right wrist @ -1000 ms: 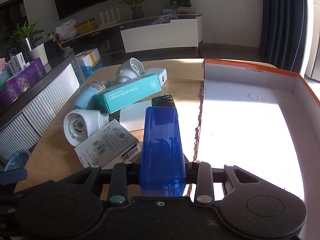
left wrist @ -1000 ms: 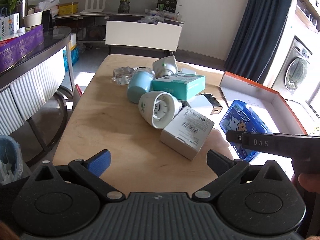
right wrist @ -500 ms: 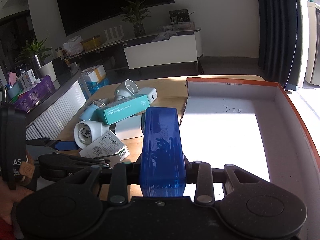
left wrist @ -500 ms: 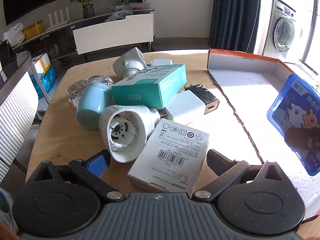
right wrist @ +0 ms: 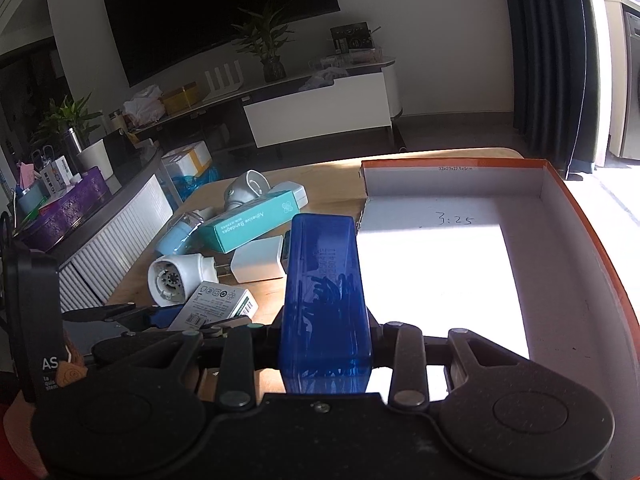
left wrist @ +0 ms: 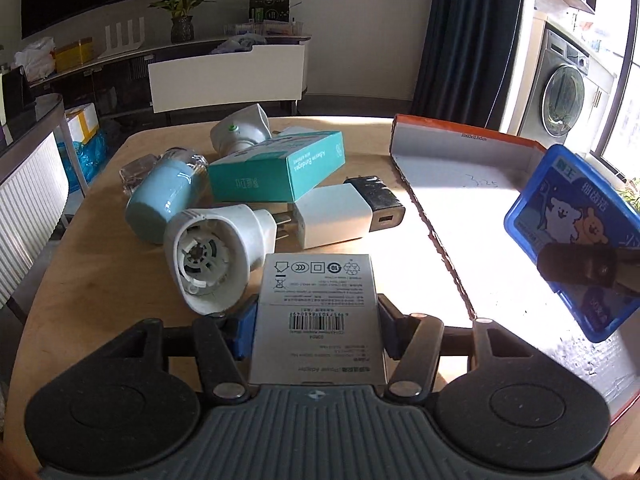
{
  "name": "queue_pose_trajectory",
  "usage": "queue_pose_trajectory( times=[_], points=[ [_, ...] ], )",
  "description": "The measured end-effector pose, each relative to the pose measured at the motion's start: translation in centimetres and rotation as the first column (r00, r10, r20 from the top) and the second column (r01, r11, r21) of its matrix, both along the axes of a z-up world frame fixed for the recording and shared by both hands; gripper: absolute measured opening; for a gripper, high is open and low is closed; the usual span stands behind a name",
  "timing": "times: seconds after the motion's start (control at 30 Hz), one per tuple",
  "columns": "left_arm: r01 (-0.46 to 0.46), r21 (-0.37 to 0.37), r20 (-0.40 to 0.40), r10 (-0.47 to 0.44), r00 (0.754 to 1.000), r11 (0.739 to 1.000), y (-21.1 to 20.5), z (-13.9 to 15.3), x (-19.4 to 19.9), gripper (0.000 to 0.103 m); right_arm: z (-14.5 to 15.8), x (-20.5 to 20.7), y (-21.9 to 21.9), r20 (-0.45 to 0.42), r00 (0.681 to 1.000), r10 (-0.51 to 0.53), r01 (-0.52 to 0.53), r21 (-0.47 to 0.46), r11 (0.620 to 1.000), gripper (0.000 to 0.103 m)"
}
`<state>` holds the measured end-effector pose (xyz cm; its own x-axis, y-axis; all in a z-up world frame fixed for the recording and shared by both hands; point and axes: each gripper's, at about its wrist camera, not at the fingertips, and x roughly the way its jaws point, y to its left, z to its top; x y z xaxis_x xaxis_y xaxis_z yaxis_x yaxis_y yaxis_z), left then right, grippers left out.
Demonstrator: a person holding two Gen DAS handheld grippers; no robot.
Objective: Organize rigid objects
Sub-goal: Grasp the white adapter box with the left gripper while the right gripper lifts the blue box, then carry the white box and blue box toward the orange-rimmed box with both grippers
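Observation:
My left gripper (left wrist: pixel 316 316) is shut on a grey power adapter box (left wrist: pixel 318 312) with a barcode, at the near edge of the wooden table (left wrist: pixel 100 264). My right gripper (right wrist: pixel 324 344) is shut on a blue plastic case (right wrist: pixel 324 296) and holds it above the near left part of the orange-rimmed cardboard box (right wrist: pixel 576 216). The blue case with its bear label also shows at the right in the left wrist view (left wrist: pixel 576 236), over the cardboard box (left wrist: pixel 464 136). The grey box and the left gripper show low left in the right wrist view (right wrist: pixel 216 304).
A pile lies on the table: a white round plug device (left wrist: pixel 216 256), a light blue cup (left wrist: pixel 160 196), a teal bandage box (left wrist: pixel 276 168), a white charger (left wrist: pixel 340 216), a black charger (left wrist: pixel 376 200), a white cone-shaped device (left wrist: pixel 240 128). A ribbed counter (left wrist: pixel 28 200) stands left.
My left gripper moved forward and shut on the grey adapter box. My right gripper lifted the blue case and carried it over the cardboard box.

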<state>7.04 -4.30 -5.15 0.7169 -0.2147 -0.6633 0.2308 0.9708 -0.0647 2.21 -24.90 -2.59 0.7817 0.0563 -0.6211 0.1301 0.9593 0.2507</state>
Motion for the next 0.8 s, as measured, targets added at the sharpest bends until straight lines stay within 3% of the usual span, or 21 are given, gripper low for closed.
queue_pose_trajectory(
  times=[0.43,0.8],
  points=[
    [-0.053,-0.054,0.056,0.056,0.997,0.997,-0.8,5.3,-1.7,0.059,1.7,-0.4,0.4,0.044,0.999,0.000,0.002,-0.040,0.999,0.041],
    [-0.005,-0.085,0.094,0.013,0.995,0.996,-4.4,8.9,-0.1,0.059,4.3,-1.2,-2.5,0.079,0.993,-0.089,0.096,-0.088,0.992,0.041]
  ],
)
